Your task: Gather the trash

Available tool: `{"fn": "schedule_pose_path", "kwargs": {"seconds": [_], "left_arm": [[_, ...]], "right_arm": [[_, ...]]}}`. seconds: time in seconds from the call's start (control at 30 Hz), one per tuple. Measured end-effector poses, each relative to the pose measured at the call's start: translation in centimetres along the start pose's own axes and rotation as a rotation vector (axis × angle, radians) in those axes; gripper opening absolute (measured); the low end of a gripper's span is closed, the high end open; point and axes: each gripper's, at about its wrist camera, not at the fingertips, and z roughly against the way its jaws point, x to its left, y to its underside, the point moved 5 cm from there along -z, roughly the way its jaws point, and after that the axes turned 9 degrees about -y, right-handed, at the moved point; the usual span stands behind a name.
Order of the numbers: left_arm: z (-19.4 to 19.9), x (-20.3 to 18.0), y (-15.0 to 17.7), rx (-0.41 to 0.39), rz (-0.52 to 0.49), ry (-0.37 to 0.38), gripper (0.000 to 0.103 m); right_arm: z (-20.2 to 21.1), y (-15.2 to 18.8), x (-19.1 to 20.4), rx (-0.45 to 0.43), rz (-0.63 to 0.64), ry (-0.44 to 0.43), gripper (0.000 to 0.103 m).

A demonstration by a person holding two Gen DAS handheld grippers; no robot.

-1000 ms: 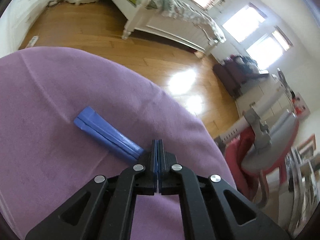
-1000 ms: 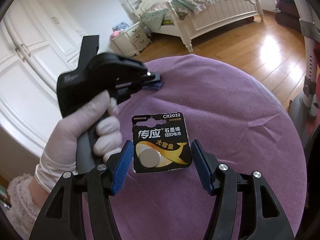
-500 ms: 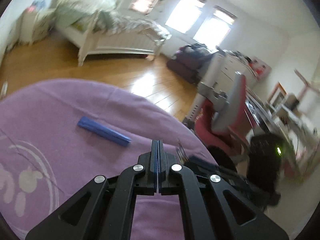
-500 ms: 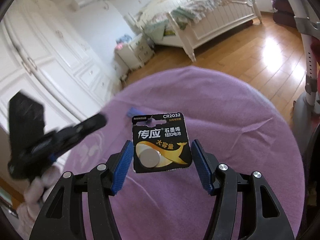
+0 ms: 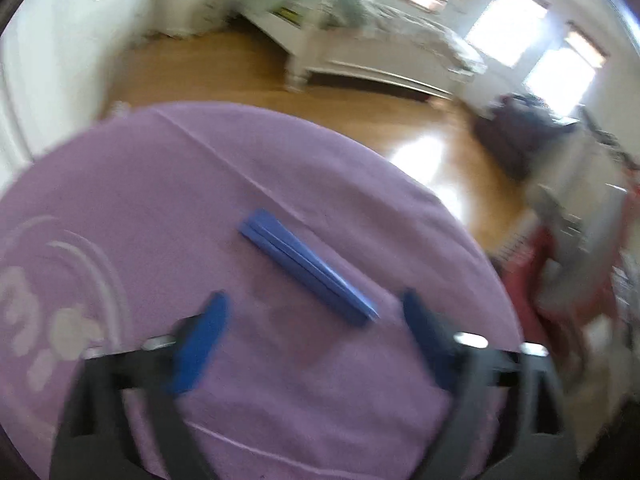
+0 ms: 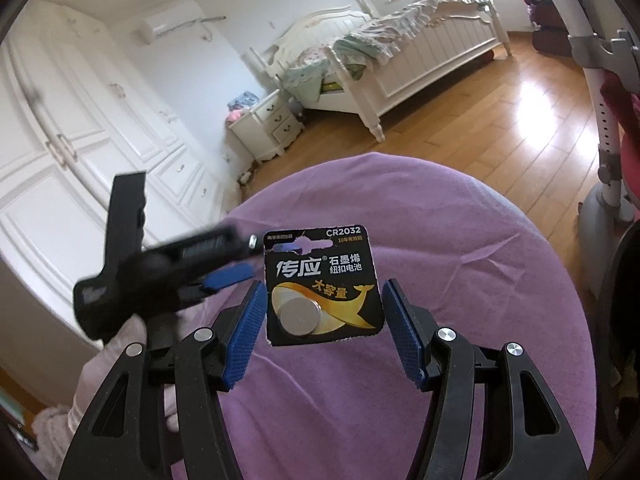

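Bright daylight from windows (image 5: 504, 40), glare on wooden floor (image 5: 416, 152), left view motion-blurred, fisheye-curved edges, dark corners

Folded strip (image 5: 307, 267) lies on tablecloth (image 5: 160, 168), mid-table.

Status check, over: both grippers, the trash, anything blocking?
Left gripper jaws just opened, empty. Right gripper shut on battery card. Blue strip loose on purple cloth, nothing in the way.

Cloth (image 5: 360, 184): purple, pale white print at one side. Folded strip (image 5: 308, 268): blue. Battery card (image 6: 322, 284): black, gold whale motif, silver coin cell. Gripper pads (image 6: 245, 336): blue, dotted texture.
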Motion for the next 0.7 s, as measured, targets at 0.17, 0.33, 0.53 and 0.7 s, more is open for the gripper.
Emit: {"fn": "schedule_pose_path", "kwargs": {"seconds": [0.17, 0.33, 0.53, 0.7], "left_arm": [[-2.4, -2.1, 0.0, 0.002, -0.107, -0.176, 0.095], [-2.1, -2.5, 0.4, -0.095, -0.241, -0.195, 0.056], [-1.1, 0.2, 0.9, -0.106, -0.284, -0.087, 0.012], [0.8, 2.3, 3.4, -0.050, -0.232, 0.124, 0.011]], "right_arm": [[0.0, 0.0, -0.4, 0.003, -0.008, -0.016, 0.060], [0.0, 0.0, -0.3, 0.007, -0.007, -0.023, 0.060], [-0.2, -0.3, -0.6, -0.005, -0.014, -0.018, 0.060], [0.4, -0.5, -0.9, -0.036, -0.027, -0.021, 0.060]]}}
